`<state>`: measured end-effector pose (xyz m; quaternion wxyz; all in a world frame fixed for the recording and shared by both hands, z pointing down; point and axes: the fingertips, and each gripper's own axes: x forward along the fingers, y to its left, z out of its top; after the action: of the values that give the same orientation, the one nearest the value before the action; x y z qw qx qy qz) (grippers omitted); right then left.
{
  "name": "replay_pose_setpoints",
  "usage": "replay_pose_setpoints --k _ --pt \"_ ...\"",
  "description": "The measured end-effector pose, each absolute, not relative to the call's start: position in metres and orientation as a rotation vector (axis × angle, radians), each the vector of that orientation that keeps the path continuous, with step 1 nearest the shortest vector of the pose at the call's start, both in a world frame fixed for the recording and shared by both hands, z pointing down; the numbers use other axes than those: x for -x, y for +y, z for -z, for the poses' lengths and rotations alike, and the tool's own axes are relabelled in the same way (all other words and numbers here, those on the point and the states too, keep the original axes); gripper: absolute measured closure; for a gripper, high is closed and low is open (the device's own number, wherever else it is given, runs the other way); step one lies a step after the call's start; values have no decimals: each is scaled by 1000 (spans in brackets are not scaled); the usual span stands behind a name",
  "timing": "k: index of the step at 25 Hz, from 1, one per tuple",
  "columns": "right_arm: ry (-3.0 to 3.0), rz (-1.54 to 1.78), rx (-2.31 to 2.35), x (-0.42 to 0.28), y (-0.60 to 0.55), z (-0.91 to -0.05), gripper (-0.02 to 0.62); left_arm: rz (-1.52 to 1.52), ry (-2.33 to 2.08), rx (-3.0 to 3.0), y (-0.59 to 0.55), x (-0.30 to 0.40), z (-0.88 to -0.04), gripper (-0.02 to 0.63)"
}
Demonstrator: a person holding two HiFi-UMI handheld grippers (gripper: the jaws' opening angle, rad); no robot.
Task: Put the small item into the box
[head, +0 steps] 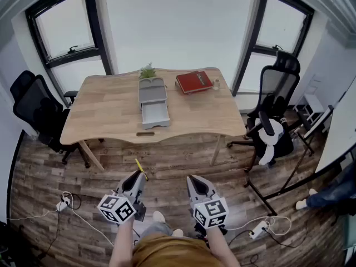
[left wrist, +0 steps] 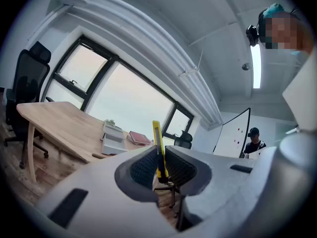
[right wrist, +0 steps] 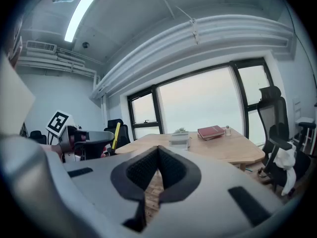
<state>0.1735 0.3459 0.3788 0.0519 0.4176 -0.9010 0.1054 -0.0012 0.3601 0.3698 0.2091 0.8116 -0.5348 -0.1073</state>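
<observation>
Left gripper (head: 136,176) pinched thin yellow item (head: 139,167); right gripper (head: 193,179) pressed together, empty. Box (head: 152,91) sat well off on table (head: 105,113). I judged firm pinch needed, square approach to open drawer (head: 155,116).

wooden desk (head: 111,113) before windows (head: 65,29).

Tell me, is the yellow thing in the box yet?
Not yet. Done: the left gripper has its jaws shut on the slim yellow plastic item. In hand: it is held up over the floor, away from the light wooden table. Left to do: carry it to the grey plastic drawer box, whose bottom drawer stands open, and drop it in. The right gripper is shut and empty.
</observation>
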Motion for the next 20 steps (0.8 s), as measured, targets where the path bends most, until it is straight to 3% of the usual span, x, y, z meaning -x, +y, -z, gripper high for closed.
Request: replay_pose_setpoints --k 11,20 --pt "-2742 -297 -1261 -167 335 -372 592 339 -1519 -2238 358 18 -362 555" --pt "-2668 -250 -1257 -142 254 -400 591 334 -1511 -2207 280 45 -391 556"
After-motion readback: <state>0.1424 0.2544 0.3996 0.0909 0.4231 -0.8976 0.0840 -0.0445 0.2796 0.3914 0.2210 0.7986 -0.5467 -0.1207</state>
